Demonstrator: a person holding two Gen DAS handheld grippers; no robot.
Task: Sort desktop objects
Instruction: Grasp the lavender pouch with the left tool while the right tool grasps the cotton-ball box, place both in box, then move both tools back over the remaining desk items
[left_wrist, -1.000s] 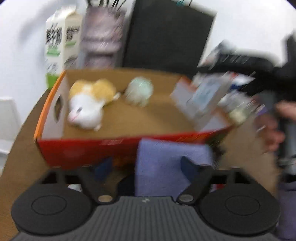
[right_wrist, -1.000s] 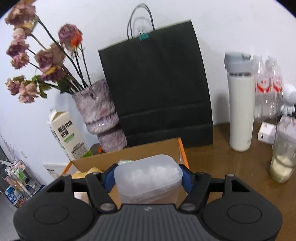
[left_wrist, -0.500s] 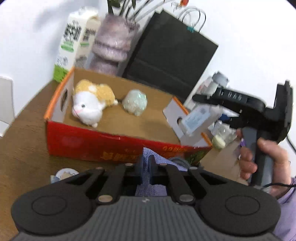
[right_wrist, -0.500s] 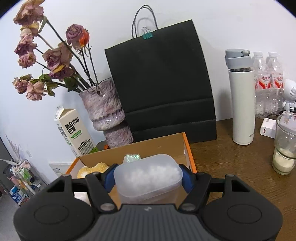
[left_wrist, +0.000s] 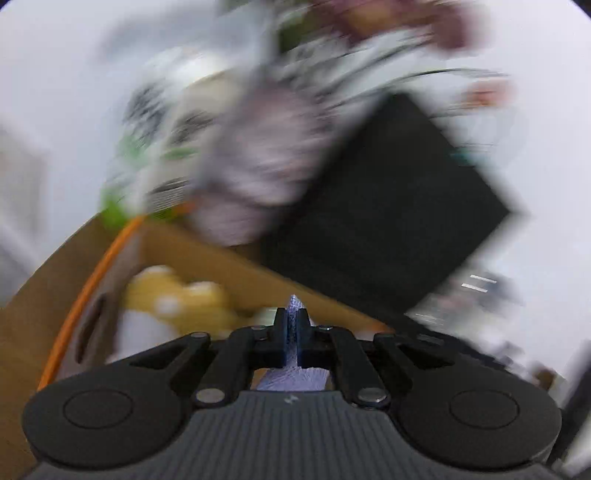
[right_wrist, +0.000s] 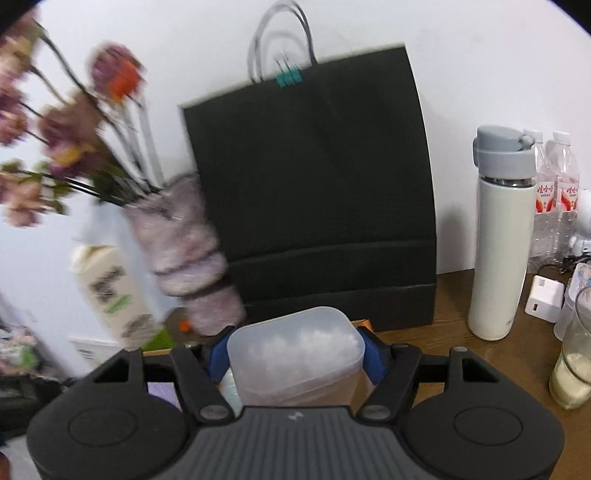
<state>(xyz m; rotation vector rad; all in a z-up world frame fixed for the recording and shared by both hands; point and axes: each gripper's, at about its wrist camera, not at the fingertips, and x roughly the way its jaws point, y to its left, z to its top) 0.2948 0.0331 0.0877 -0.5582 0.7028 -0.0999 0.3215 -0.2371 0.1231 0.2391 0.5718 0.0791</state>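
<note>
Only the right wrist view is sharp enough to show the black paper bag (right_wrist: 310, 192) standing beyond the jaws with a teal clip (right_wrist: 288, 78) at its handles, a white flask (right_wrist: 500, 236) with a grey lid off to the right of the jaws, two clear water bottles (right_wrist: 557, 192) with red labels behind it, a white charger (right_wrist: 546, 299) and a glass (right_wrist: 576, 354) with a pale layer at its bottom. The left wrist view is smeared by motion, yet it alone shows the inside of the cardboard box (left_wrist: 207, 258) ahead of and below the jaws, with a yellow and white plush toy (left_wrist: 173, 306) lying in it to the left. The right gripper (right_wrist: 295, 354) clamps a translucent plastic container (right_wrist: 295, 350), rounded, with white fluffy filling, between its blue pads. The left gripper (left_wrist: 292, 325) is nearly closed, pinching a thin fold of lilac cloth (left_wrist: 293, 369) that pokes just past the fingertips. A milk carton (right_wrist: 114, 295) left of the jaws carries print too blurred to read; the bottle labels are too small to read.
</note>
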